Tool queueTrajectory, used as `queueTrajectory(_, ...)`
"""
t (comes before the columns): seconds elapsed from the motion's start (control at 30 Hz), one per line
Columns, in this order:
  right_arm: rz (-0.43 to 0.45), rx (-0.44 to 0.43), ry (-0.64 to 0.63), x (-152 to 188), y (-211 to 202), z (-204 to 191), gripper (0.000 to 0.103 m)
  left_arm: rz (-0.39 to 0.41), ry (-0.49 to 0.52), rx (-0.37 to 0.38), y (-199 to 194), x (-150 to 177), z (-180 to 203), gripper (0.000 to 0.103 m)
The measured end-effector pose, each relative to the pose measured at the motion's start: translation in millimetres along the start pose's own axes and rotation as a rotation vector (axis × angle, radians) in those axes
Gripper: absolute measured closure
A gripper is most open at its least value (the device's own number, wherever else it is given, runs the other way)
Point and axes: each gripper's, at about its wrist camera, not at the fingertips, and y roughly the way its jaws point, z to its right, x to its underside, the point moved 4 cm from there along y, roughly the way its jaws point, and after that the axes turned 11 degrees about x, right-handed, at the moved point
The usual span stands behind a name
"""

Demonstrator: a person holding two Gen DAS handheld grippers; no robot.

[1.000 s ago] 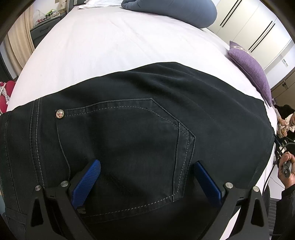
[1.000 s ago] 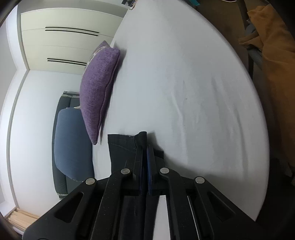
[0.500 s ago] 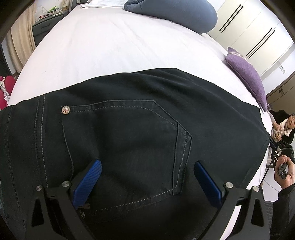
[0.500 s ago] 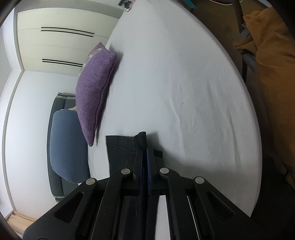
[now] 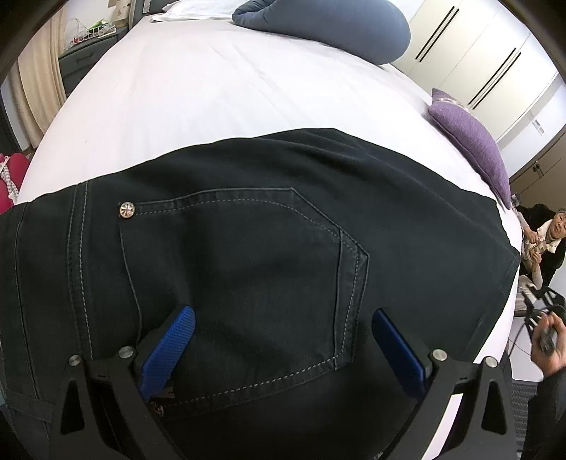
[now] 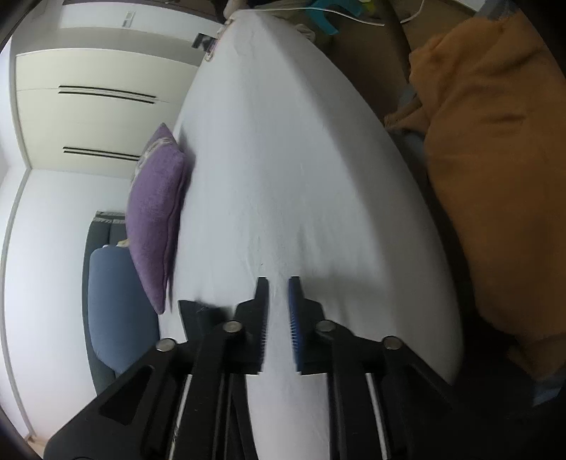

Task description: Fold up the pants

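Dark denim pants (image 5: 247, 230) lie flat on the white bed (image 5: 212, 99), back pocket and a metal rivet facing up. My left gripper (image 5: 279, 325) is open, its blue pads spread just above the pocket area, holding nothing. In the right wrist view my right gripper (image 6: 277, 293) is slightly open and empty above the bare sheet; a dark corner of the pants (image 6: 192, 311) shows just left of its left finger.
A purple cushion (image 5: 474, 141) and a blue pillow (image 5: 336, 24) lie at the bed's far side, before white wardrobe doors (image 6: 88, 106). An orange cloth (image 6: 495, 177) is heaped beside the bed. A seated person (image 5: 544, 240) is at the right.
My right gripper has opened and let go of the pants edge, which now lies to its left. The left gripper stayed open and drew back slightly over the pocket.
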Motion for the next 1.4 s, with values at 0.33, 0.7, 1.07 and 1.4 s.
queueTrajectory(0.33,-0.311,-0.141,-0.241,96.3,5.0,-65.9,0.033,-0.002,-0.003,-0.009,-1.2,3.7,3.2,0.002)
queueTrajectory(0.7,-0.717,-0.16,-0.415,271.8,-8.1,-59.5,0.036,0.085,-0.005,-0.037,-40.2,27.0,-8.4,0.002)
queueTrajectory(1.07,-0.942,-0.2,-0.604,398.5,-39.1,-56.9,0.036,0.388,-0.116,-0.111,-145.7,68.7,-57.6,0.002)
queueTrajectory(1.4,-0.937,-0.188,-0.656,395.8,-30.8,-70.9,0.036,0.284,-0.278,-0.029,-167.3,90.5,-120.7,0.032)
